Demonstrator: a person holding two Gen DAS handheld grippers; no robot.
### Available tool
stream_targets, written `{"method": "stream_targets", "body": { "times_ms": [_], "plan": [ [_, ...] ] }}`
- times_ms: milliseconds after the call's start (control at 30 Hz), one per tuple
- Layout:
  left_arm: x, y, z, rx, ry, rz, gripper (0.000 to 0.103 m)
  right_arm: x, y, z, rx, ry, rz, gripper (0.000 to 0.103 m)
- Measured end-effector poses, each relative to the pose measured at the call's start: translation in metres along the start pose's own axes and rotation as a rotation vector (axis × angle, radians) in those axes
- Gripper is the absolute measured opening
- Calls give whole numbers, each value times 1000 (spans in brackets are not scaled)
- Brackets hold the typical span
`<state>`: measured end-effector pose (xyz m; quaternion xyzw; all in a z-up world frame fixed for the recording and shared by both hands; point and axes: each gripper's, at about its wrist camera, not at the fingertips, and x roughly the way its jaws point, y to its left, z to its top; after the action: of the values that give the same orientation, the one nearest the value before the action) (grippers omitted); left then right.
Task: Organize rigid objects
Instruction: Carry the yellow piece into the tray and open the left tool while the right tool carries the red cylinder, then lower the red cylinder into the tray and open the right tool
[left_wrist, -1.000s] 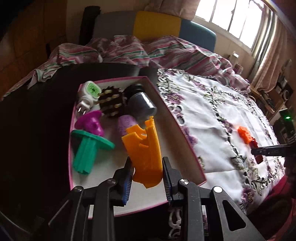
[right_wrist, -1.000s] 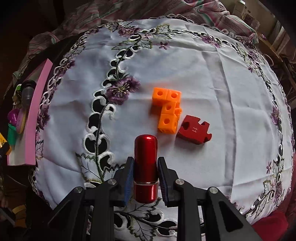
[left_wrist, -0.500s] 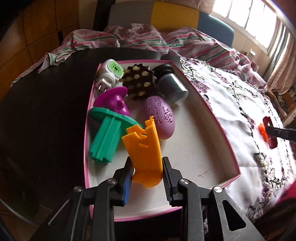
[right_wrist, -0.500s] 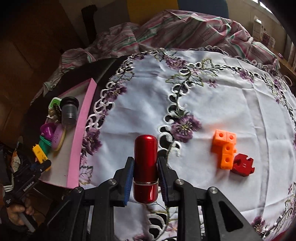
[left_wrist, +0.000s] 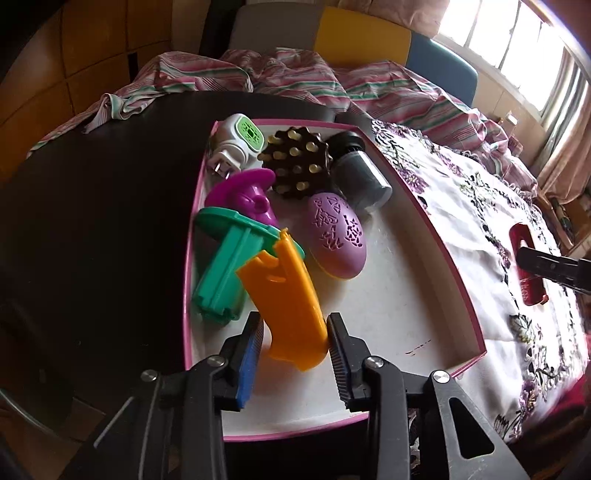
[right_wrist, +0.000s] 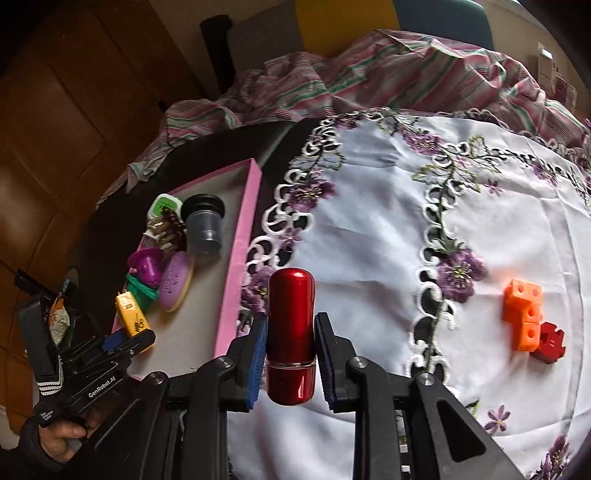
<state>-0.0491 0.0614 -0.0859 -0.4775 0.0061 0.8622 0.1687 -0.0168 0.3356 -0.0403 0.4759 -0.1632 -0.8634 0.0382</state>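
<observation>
My left gripper (left_wrist: 293, 339) is shut on an orange plastic piece (left_wrist: 286, 302) and holds it over the near part of the pink-rimmed tray (left_wrist: 458, 280). The piece's top end touches or overlaps the green stand (left_wrist: 229, 273). My right gripper (right_wrist: 290, 339) is shut on a red metal cylinder (right_wrist: 291, 325), held upright above the embroidered white cloth (right_wrist: 388, 206), just right of the tray (right_wrist: 240, 236). The cylinder also shows in the left wrist view (left_wrist: 524, 258). Orange cubes (right_wrist: 524, 314) and a red puzzle block (right_wrist: 548, 341) lie on the cloth at the right.
The tray holds a white plug (left_wrist: 236, 144), a brown studded disc (left_wrist: 295, 162), a grey jar (left_wrist: 360, 173), a magenta piece (left_wrist: 247, 195) and a purple oval case (left_wrist: 338, 236). A striped blanket (left_wrist: 295, 77) lies behind. Dark bare table (left_wrist: 92, 221) lies left of the tray.
Both grippers moved left. The left gripper carried the orange piece further over the tray. The right gripper brought the red cylinder close to the tray's right wall; cubes now sit far right.
</observation>
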Motion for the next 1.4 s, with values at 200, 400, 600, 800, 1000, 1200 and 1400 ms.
{"method": "stream_targets", "body": {
  "times_ms": [200, 400, 600, 800, 1000, 1200, 1400],
  "plan": [
    [-13, 8, 0, -17, -36, 11, 36, 5, 20, 0, -19, 0, 57, 25],
    [-23, 23, -1, -65, -47, 17, 38, 16, 44, -2, -57, 23, 103, 25],
    [-33, 31, -1, -83, -69, 36, 40, 33, 73, -9, -109, 68, 151, 25],
    [-47, 39, 1, -113, -106, 39, 46, 60, 102, -15, -134, 123, 168, 25],
    [-54, 45, 1, -120, -121, 64, 47, 84, 123, -26, -154, 191, 155, 25],
    [-58, 44, 0, -107, -141, 93, 55, 91, 126, -31, -149, 206, 154, 27],
    [-65, 38, 2, -79, -173, 127, 65, 87, 128, -31, -157, 181, 172, 27]
  ]
}}
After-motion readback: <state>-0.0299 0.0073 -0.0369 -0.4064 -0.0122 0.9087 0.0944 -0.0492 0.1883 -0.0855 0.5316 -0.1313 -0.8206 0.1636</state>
